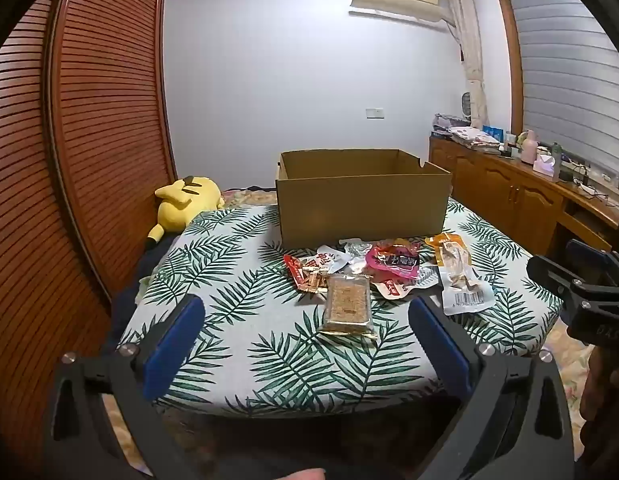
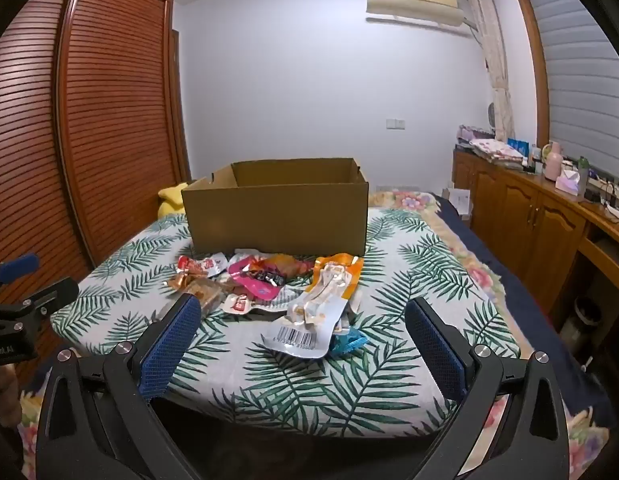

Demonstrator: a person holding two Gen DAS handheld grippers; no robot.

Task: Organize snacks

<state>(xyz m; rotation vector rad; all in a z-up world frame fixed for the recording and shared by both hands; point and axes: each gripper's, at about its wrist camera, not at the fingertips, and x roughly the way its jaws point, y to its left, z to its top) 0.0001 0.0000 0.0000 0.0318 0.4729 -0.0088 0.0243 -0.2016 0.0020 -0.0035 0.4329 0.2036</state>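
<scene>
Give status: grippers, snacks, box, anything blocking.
Left gripper open, empty. Right gripper open, empty. Snack packets loose on the leaf-print cloth, in front of the open cardboard box. Path clear.

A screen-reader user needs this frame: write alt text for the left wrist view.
The open left claw hovers empty before a pile of snack packets on a leaf-print cover, the nearest a clear-wrapped cracker pack. Behind the pile stands an open cardboard box; a yellow plush toy lies at left, and the right claw shows at the right edge.
</scene>
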